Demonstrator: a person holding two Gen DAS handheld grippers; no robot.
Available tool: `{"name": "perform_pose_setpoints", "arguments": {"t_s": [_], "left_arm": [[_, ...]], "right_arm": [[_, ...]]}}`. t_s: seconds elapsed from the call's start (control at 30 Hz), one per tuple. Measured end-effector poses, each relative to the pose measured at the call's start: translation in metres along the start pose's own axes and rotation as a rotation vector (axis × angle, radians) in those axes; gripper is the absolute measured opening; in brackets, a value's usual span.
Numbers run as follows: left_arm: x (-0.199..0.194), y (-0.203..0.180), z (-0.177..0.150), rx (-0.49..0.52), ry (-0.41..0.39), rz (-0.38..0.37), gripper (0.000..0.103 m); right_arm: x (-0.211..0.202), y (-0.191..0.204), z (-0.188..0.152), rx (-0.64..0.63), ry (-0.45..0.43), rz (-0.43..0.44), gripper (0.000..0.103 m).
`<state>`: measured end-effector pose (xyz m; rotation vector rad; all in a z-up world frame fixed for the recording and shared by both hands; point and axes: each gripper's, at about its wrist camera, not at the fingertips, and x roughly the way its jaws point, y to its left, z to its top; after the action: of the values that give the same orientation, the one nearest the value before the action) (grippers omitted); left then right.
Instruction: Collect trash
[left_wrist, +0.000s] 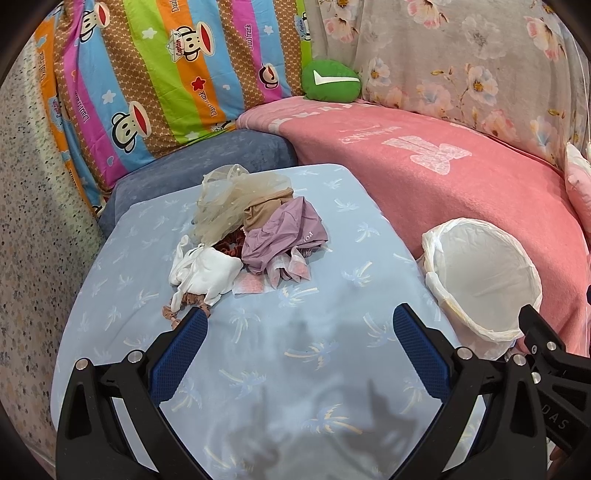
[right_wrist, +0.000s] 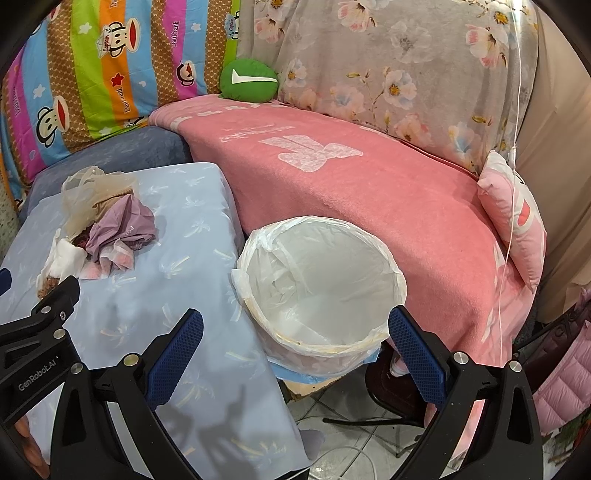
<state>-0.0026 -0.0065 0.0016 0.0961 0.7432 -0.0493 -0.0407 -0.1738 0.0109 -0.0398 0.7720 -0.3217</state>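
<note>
2 tools, left tool (left_wrist: 299, 334) and right tool (right_wrist: 295, 334), hang released while my trash pile (left_wrist: 245, 236) sits mid-tabletop (left_wrist: 314, 387); flimsy scraps may slip before the lined bin (right_wrist: 319, 291).

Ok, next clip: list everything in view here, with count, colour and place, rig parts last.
trash pile: one heap, beige, mauve and white scraps, middle of the blue sheet
bin: one, white liner, right edge of the blue sheet, looks empty
blue sheet: one, pale blue with palm print, foreground
pink blanket: one, behind the bin
green cushion: one, back, above the blanket
striped cartoon bedding: one, back left
floral fabric: one, grey, back right
left gripper: fingers open, nothing held
right gripper: fingers open, nothing held
</note>
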Motion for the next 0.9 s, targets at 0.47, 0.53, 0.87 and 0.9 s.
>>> {"name": "perform_pose_setpoints", "arguments": {"t_s": [0.47,0.53,0.87,0.9], "left_arm": [[0.004,0.002,0.002,-0.004,0.015,-0.018,0.096],[0.005,0.004,0.002,-0.007,0.018,-0.021,0.096],[0.02,0.022,-0.003,-0.028,0.055,-0.037,0.096],[0.022,0.024,-0.004,-0.03,0.059,-0.042,0.096]], "right_arm": [[0.003,0.0,0.003,-0.007,0.001,-0.008,0.097],[0.002,0.0,0.003,-0.006,0.0,-0.008,0.097],[0.007,0.01,0.004,-0.008,0.007,-0.002,0.097],[0.007,0.011,0.005,-0.008,0.007,0.0,0.097]]}}
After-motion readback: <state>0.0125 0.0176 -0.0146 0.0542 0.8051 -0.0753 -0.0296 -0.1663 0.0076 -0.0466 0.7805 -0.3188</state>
